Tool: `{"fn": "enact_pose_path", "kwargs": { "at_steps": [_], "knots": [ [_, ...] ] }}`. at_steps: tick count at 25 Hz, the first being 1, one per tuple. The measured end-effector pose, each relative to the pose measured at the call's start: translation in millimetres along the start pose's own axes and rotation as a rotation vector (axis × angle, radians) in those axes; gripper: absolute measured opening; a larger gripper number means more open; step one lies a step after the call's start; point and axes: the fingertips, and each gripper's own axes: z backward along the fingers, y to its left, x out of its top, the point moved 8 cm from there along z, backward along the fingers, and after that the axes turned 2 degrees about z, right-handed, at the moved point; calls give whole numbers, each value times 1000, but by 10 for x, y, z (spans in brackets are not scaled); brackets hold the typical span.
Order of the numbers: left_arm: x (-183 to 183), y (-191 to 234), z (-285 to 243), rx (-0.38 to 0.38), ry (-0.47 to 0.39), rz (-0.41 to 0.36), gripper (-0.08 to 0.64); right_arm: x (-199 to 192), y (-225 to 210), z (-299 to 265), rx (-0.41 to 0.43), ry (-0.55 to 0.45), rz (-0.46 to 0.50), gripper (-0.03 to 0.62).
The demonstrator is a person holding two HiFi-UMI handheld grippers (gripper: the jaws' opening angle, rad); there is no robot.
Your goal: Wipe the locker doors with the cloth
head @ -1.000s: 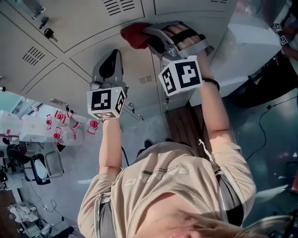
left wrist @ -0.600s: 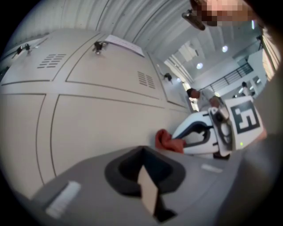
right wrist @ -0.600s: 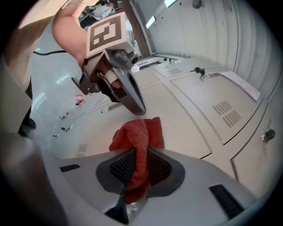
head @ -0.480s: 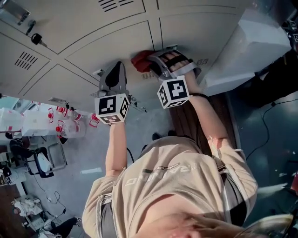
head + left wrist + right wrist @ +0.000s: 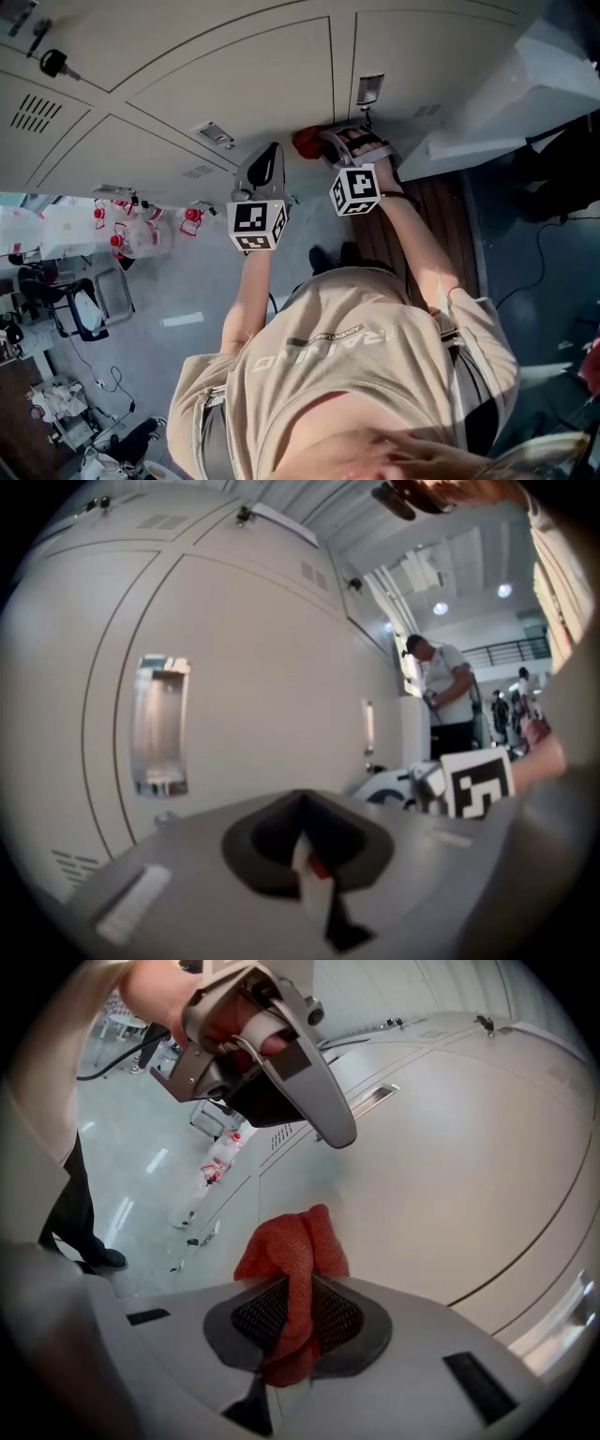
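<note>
My right gripper [image 5: 326,142] [image 5: 292,1283] is shut on a red cloth [image 5: 307,141] [image 5: 292,1246], which bunches out past the jaws and presses against a beige locker door [image 5: 253,80] [image 5: 450,1166]. In the head view the cloth lies just below a metal door handle [image 5: 369,89]. My left gripper [image 5: 268,152] [image 5: 302,808] is shut with nothing in it and hovers close beside the right one, short of the locker face [image 5: 262,667]. It also shows at the top of the right gripper view, as the left gripper [image 5: 281,1063].
A metal recessed handle [image 5: 159,724] sits on the door ahead of the left gripper. Keys [image 5: 52,64] hang from a lock at the far left. Bottles with red caps [image 5: 141,230] stand on the floor. A white box [image 5: 506,103] juts out at the right. A person [image 5: 442,691] stands in the distance.
The right gripper has dragged the red cloth along the locker face, toward the floor end of the doors. The left gripper moved alongside it, still shut and empty.
</note>
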Motion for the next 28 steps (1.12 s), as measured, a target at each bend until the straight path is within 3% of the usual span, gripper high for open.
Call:
{"fn": "enact_pose_path", "kwargs": {
  "at_steps": [5, 8, 13, 17, 21, 28],
  "knots": [
    [-392, -64, 49, -35, 60, 42, 5, -149, 343, -254, 98, 76, -31, 37],
    [-521, -24, 90, -30, 76, 53, 5, -176, 452, -246, 123, 86, -121, 37],
    [-560, -50, 181, -42, 72, 57, 5, -84, 448, 91, 93, 31, -323, 37],
    [-336, -85, 301, -57, 19, 36, 5, 99, 292, 495, -4, -48, -480, 37],
    [28, -83, 501, -63, -68, 21, 5, 341, 95, 947, -104, -216, -724, 37],
    [669, -76, 709, -83, -236, -11, 5, 533, -360, 1379, -208, -409, -822, 37]
  ]
}}
